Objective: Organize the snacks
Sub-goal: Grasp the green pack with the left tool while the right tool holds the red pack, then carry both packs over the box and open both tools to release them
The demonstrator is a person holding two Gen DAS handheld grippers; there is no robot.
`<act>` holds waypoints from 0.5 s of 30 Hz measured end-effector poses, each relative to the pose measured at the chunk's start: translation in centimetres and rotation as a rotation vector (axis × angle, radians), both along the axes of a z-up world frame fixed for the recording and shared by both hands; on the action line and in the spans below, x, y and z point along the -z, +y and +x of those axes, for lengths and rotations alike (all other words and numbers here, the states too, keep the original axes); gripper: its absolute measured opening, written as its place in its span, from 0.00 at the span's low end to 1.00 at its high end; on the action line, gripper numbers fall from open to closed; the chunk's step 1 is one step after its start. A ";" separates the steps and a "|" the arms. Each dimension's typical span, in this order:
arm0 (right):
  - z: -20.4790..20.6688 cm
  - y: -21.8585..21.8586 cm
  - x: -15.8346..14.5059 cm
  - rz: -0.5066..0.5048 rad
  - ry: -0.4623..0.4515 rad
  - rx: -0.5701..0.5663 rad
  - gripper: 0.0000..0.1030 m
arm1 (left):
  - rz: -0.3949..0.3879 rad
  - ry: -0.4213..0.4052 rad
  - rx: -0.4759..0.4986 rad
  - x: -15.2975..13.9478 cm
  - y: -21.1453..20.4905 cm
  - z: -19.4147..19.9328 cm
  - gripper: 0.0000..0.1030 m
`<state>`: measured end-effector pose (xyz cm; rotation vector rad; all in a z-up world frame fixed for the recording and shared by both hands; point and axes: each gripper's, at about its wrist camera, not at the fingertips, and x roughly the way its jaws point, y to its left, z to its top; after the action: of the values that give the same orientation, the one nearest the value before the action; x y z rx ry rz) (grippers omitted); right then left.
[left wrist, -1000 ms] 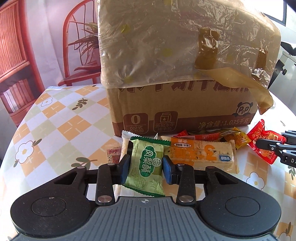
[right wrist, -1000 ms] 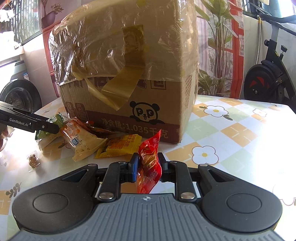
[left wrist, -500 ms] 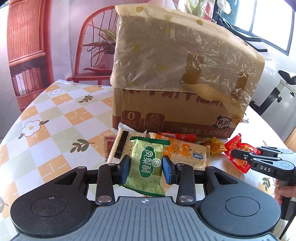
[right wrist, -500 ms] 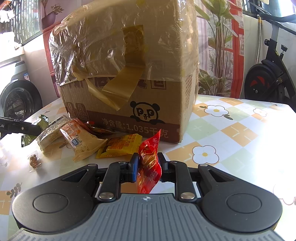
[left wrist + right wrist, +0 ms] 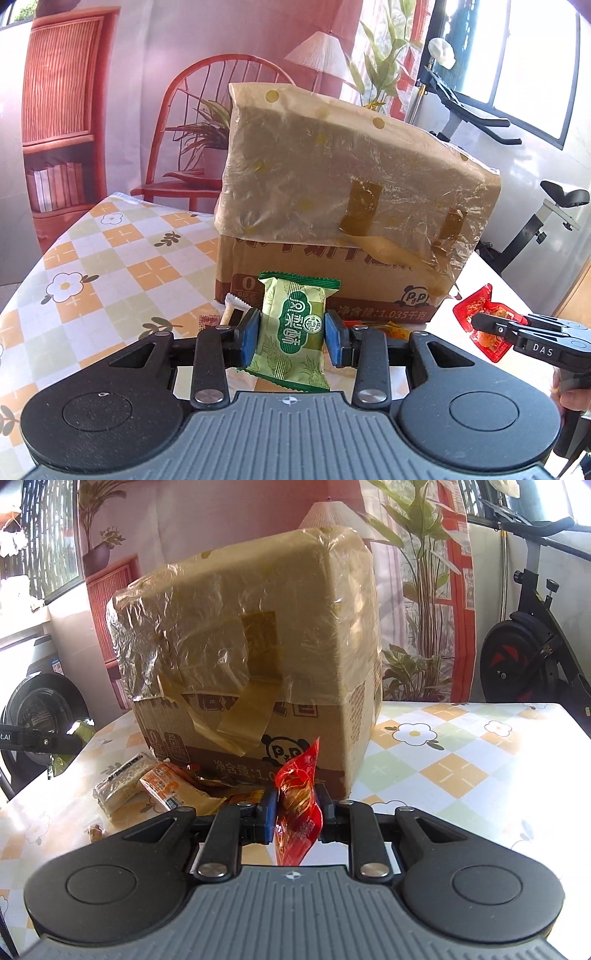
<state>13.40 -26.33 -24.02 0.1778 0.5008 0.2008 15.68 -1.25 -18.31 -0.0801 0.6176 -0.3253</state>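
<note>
My left gripper (image 5: 291, 334) is shut on a green snack packet (image 5: 293, 332) and holds it raised in front of the cardboard box (image 5: 347, 206). My right gripper (image 5: 297, 810) is shut on a red snack packet (image 5: 299, 797), lifted above the table; it also shows in the left wrist view (image 5: 480, 321). Other snacks lie at the box's foot: a white bar (image 5: 123, 779), an orange packet (image 5: 170, 788) and a yellow one (image 5: 243, 797). The left gripper's tip (image 5: 44, 742) shows at the left edge of the right wrist view.
The box (image 5: 258, 657) is wrapped in plastic film and tape and stands on a flowered checked tablecloth (image 5: 461, 760). A small wrapped sweet (image 5: 95, 830) lies near the table edge. A red chair (image 5: 207, 140) and an exercise bike (image 5: 532, 642) stand beyond the table.
Both grippers have risen and pulled back from the box with their packets. The left one lifted the green packet clear of the pile; the box now looks smaller and lower.
</note>
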 end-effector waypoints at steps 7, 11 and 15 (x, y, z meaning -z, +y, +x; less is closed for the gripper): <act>-0.6 0.0 -5.3 0.004 -0.141 0.002 0.21 | -0.023 -0.088 0.013 -3.0 -0.4 0.9 0.38; 0.2 0.2 -9.2 0.003 -0.242 -0.013 0.21 | -0.023 -0.161 0.019 -5.7 -0.7 2.0 0.38; 2.4 0.3 -12.2 -0.001 -0.290 -0.030 0.21 | -0.021 -0.230 0.019 -8.5 -1.3 3.1 0.38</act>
<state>15.85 -26.05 -11.83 0.1370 0.2157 0.2512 18.82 -2.52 -9.83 -0.0555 0.3872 -0.3537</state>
